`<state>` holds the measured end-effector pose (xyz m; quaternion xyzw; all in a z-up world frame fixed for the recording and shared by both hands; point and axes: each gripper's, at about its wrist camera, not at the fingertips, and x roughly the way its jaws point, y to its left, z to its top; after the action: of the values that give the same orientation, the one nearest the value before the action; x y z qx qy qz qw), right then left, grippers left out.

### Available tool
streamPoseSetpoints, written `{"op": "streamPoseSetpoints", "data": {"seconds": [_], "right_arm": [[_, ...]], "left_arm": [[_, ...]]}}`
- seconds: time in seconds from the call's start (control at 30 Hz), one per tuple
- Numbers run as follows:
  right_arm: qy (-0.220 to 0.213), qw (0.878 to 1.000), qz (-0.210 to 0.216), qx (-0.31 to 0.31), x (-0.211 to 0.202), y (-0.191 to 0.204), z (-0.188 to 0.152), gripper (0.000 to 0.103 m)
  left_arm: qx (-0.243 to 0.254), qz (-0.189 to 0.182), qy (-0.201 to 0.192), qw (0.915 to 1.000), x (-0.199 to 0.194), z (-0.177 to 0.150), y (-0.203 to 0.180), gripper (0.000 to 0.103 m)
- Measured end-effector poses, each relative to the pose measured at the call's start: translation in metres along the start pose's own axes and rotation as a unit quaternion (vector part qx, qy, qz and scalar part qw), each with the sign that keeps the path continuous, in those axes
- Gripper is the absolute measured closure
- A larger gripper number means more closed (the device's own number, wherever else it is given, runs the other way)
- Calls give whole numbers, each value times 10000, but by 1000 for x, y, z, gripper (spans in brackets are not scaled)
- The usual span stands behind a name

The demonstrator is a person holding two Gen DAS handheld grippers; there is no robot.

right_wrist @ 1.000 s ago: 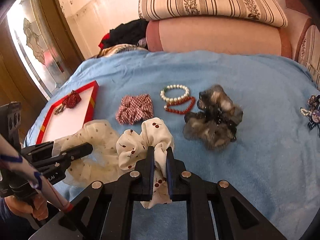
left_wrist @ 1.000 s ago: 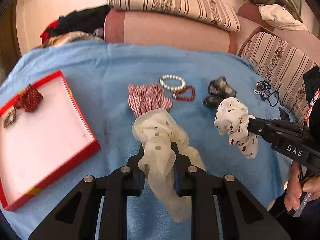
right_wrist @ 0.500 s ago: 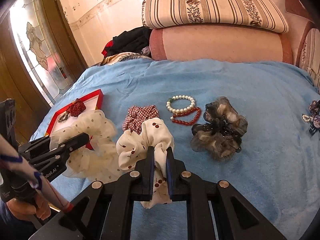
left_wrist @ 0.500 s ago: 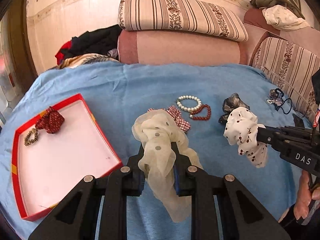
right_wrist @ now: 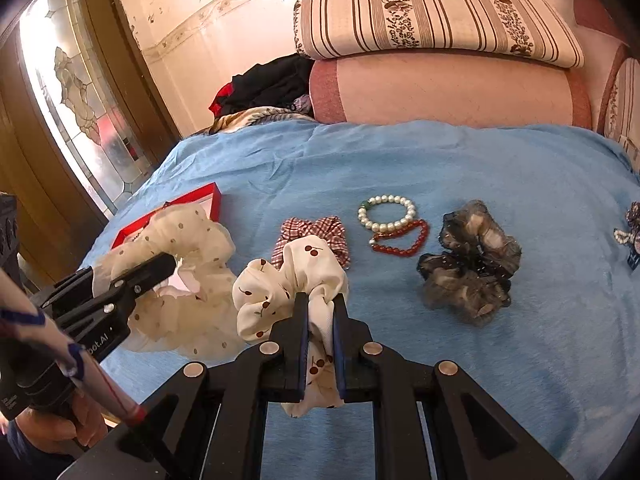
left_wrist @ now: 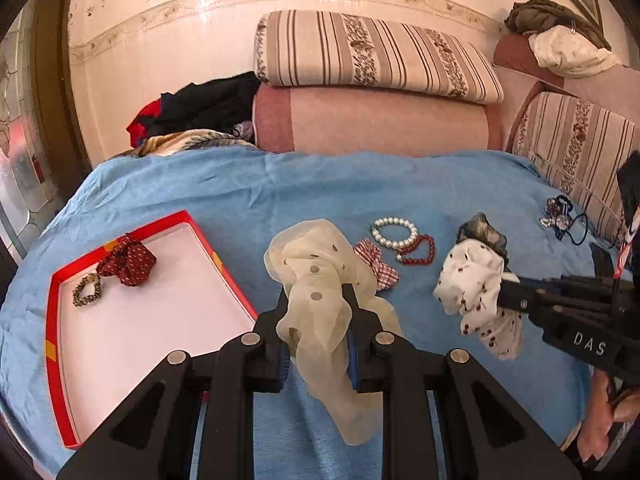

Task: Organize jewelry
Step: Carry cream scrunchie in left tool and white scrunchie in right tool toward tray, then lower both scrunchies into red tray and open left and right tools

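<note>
The left gripper (left_wrist: 316, 312) is pinching a sheer, ruffled cream dotted scrunchie (left_wrist: 316, 276), while the right gripper (right_wrist: 320, 312) beside it is clamping a smooth cherry-print scrunchie (right_wrist: 288, 280).

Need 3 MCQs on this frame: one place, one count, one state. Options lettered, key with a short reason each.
1. Where does the pearl bracelet lie?
A. in the red box
B. on the blue blanket, touching the red bead bracelet
C. on the striped cushion

2. How many items lie in the red box?
A. none
B. two
C. five

3. What is the state of the left tool?
A. open over the box
B. shut on the cream dotted scrunchie
C. shut on the grey scrunchie

Key:
1 B: the pearls rest on the blue blanket against the red bead bracelet.
2 B: only the dark red scrunchie and the gold bracelet lie inside.
3 B: its fingers pinch the cream dotted scrunchie; the right tool likewise holds the cherry-print scrunchie.
</note>
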<state>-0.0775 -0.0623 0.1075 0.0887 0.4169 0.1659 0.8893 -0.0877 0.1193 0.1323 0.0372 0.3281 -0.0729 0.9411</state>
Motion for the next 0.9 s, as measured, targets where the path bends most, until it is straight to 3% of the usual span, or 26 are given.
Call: {"op": "streamPoseSetpoints", "data": {"seconds": [0.33,0.9], "right_arm": [[46,9997,139,201,3,15,7,92],[57,9990,289,-321,16,79,36,92]], "left_arm": [[-292,-40,-142,9995,-10,9,22,82],[-910,97,-296,9954,-24,17,70,82]]}}
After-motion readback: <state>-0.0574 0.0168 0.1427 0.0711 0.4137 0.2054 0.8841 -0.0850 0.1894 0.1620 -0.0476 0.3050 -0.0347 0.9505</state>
